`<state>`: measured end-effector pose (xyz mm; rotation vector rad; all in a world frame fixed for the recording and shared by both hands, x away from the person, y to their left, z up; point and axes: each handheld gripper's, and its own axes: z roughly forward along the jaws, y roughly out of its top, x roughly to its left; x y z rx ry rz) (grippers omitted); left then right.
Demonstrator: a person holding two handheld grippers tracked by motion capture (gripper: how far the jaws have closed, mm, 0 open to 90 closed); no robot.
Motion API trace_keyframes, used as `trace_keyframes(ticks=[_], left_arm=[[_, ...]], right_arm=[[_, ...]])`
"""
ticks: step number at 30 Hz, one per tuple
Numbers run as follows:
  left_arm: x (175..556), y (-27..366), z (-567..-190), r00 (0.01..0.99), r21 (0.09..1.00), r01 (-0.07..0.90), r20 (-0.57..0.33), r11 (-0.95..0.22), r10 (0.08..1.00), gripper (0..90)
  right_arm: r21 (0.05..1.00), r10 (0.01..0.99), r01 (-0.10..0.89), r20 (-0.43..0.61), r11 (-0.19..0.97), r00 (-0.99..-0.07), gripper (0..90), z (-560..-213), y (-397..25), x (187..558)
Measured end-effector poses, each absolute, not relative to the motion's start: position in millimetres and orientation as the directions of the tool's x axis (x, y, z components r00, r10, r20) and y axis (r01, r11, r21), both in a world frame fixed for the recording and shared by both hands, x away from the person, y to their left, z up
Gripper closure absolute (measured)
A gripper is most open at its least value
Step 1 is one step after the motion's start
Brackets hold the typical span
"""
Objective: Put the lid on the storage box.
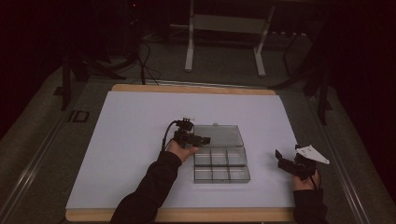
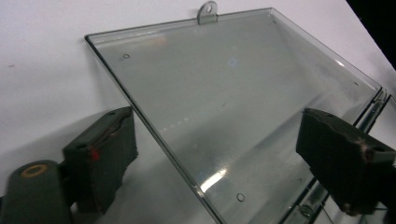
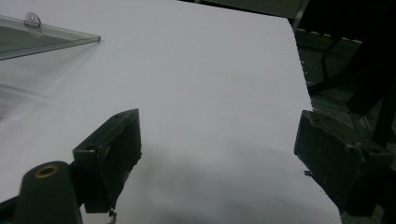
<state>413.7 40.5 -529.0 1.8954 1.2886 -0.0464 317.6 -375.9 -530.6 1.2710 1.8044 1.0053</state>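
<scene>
High view: a clear plastic compartment box [image 1: 221,167] lies open near the middle of a white sheet [image 1: 130,140] that covers a wooden table [image 1: 187,215]. The box's lid [image 1: 218,135] is swung back flat on the far side of the tray, hinged along the shared edge. The tray has two rows of small compartments; contents too dim to tell. Left gripper [image 1: 198,139] sits at the left edge of the lid, just past the box's near-left corner, with the hand [image 1: 181,150] and dark sleeve behind it. Right gripper [image 1: 286,161] is well apart from the box, near the sheet's right edge, grey three-cornered plate [image 1: 312,154] on top. Left gripper view: left gripper [image 2: 219,163] has its jaws spread wide, straddling the lid's [image 2: 233,102] long edge, one jaw out on the white sheet, the other above the clear panel near the hinge; neither jaw clearly touches the plastic. A small tab [image 2: 207,12] stands out from the lid's far edge. Right gripper view: right gripper [image 3: 219,158] likewise spread wide with nothing between the jaws, over bare sheet [image 3: 205,84]; a corner of the lid [image 3: 42,37] with its tab shows at upper left, well away.
</scene>
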Motion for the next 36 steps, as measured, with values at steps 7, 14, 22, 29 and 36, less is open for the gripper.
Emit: trace_keyframes(ticks=[7, 14, 22, 29, 36], left_arm=[[416.6, 45.4, -528.1, 0.461, 0.567, 0.814, -0.5, -0.125, 0.734, 22.8], [417.0, 52.2, -530.9, 0.46, 0.557, 0.826, -0.58, -0.085, 0.672, 36.8], [410.7, 61.6, -523.1, 0.518, 0.632, 0.771, -0.554, -0.076, 0.652, 55.1], [407.3, 71.1, -518.2, 0.548, 0.664, 0.745, -0.564, -0.056, 0.618, 65.9], [402.0, 76.9, -512.8, 0.581, 0.692, 0.721, -0.564, -0.048, 0.587, 75.1]], right_arm=[[0.883, 0.955, 0.412, -0.114, 0.224, -0.273, 14.7, -530.7, -375.6, 317.9], [0.882, 0.956, 0.415, -0.115, 0.223, -0.27, 14.6, -530.6, -375.6, 318.2], [0.876, 0.957, 0.43, -0.106, 0.217, -0.269, 14.6, -530.4, -376.2, 320.2], [0.864, 0.946, 0.428, -0.145, 0.264, -0.29, 14.6, -529.5, -369.8, 319.5], [0.87, 0.924, 0.408, -0.123, 0.276, -0.363, 14.5, -517.4, -356.0, 320.3]])
